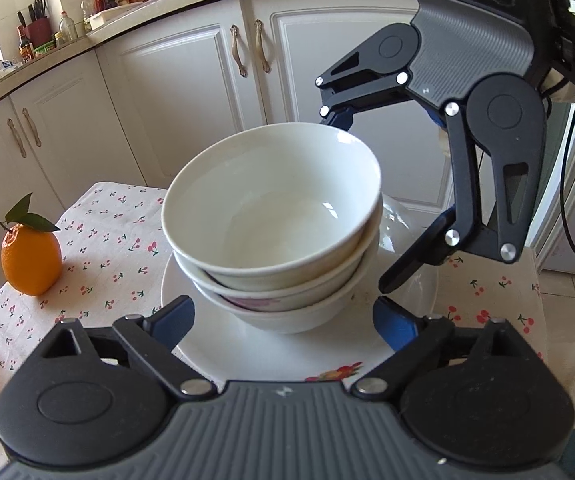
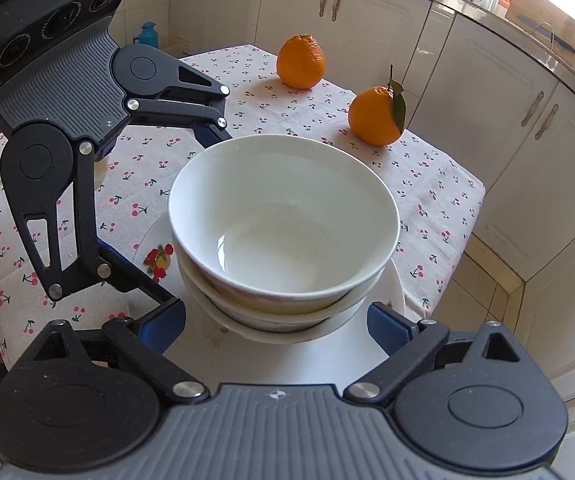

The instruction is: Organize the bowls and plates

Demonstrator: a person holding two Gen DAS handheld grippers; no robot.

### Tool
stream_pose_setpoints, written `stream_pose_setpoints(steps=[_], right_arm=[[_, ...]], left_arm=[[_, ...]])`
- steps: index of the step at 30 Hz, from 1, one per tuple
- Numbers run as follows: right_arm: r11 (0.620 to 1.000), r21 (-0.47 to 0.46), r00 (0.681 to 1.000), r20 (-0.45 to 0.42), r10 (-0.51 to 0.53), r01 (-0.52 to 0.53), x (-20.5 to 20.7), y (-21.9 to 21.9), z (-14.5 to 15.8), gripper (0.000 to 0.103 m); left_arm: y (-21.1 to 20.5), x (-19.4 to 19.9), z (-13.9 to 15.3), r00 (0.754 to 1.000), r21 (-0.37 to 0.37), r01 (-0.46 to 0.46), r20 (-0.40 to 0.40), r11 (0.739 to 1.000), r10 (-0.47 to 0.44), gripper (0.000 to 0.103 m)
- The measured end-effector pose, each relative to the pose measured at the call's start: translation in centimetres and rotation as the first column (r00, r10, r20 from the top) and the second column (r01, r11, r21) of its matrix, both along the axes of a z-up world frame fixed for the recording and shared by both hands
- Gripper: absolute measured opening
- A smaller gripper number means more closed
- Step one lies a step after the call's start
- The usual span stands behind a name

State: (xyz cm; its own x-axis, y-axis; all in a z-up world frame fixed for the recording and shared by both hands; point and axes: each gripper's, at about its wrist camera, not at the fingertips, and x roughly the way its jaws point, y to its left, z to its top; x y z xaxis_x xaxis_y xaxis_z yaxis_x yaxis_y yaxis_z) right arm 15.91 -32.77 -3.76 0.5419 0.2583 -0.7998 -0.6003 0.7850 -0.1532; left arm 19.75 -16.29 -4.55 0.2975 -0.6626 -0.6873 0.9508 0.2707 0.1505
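A: Where the table (image 2: 427,184) is draped in a white cloth printed with cherries, what is seen upon it?

B: A white plate (image 1: 207,344) is laid on the cloth, and a stack of bowls (image 1: 275,216) is set on its middle. Three plain white bowls are nested there, the top one tilted slightly; a pink pattern is shown on the lowest one's wall. A fruit print is borne on the plate's rim.

A: How are the grippers placed?

B: The stack is flanked from opposite sides. The left gripper (image 1: 283,316) is spread wide, its blue pads kept clear of the bowls on either side of the lowest one. The right gripper (image 2: 277,320) is likewise released, with the stack between its pads but untouched. Nothing is grasped by either.

A: And around them?

B: Cream cabinets are seen behind the table. A leafed orange (image 2: 376,116) is stood beyond the stack, and a second orange (image 2: 301,62) farther back. A crumpled clear plastic bag (image 1: 399,220) is lodged just behind the bowls.
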Motion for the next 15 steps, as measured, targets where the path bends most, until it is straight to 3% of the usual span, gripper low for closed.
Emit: stream_pose_setpoints(steps=[6,10,15], right_arm=[[0.997,0.005,0.996,0.028,-0.081,0.081,-1.5,0.4,1.0,0.103],[0.985,0.021,0.983,0.057,-0.172,0.171,-3.1,0.8,2.1,0.103],[0.935,0.062,0.931,0.085,-0.354,0.349,-5.2,1.4,3.0,0.103]], left_arm=[[2.0,-1.7,1.4,0.994,-0.062,-0.1,0.044,0.993,0.103,0.102],[3.5,-3.7,2.4,0.976,-0.143,-0.178,0.1,0.974,0.193,0.103],[4.9,-6.4,3.1,0.944,-0.223,-0.279,0.113,0.934,0.309,0.103]])
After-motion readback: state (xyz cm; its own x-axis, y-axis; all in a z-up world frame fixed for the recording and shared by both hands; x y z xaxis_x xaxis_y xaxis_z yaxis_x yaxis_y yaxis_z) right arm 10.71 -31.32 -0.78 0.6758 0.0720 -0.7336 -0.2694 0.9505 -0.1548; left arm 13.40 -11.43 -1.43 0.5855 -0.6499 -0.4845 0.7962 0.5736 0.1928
